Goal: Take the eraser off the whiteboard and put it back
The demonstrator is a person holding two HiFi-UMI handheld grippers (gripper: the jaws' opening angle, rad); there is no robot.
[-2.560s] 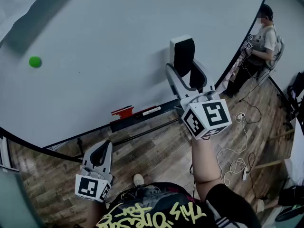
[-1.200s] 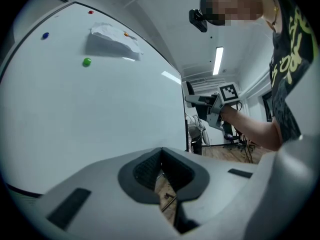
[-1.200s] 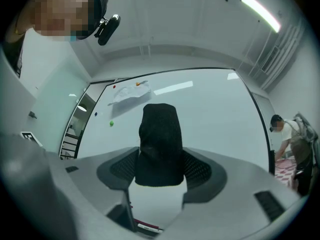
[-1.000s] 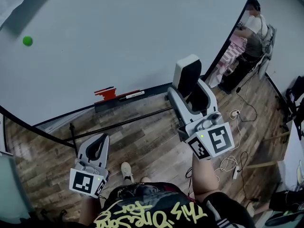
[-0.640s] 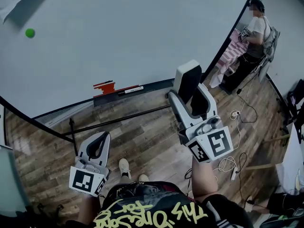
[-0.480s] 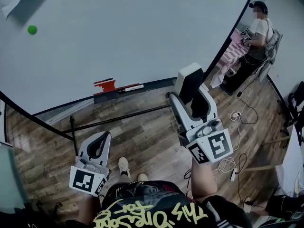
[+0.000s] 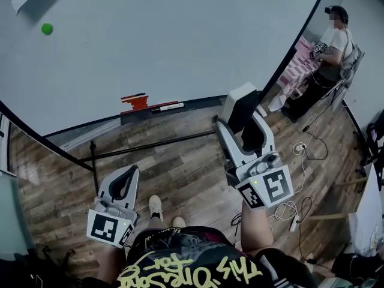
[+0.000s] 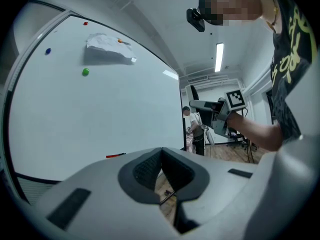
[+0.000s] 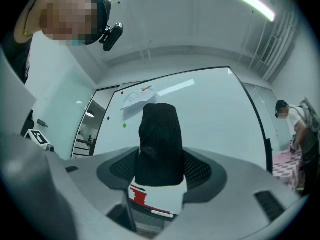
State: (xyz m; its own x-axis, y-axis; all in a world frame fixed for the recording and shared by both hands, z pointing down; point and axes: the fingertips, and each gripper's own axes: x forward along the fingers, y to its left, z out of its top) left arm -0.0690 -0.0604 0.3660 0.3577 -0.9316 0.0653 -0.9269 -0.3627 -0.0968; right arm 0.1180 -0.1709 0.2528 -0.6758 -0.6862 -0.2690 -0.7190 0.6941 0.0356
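STEP put eraser back | RIGHT gripper clamped on it, off whiteboard, beyond lower right corner | LEFT gripper pinched shut, empty | HOW press flat against board, unclamp only once seated

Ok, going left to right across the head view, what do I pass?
green magnet → left tongs → white marker → eraser held in the right tongs → person at the far right.
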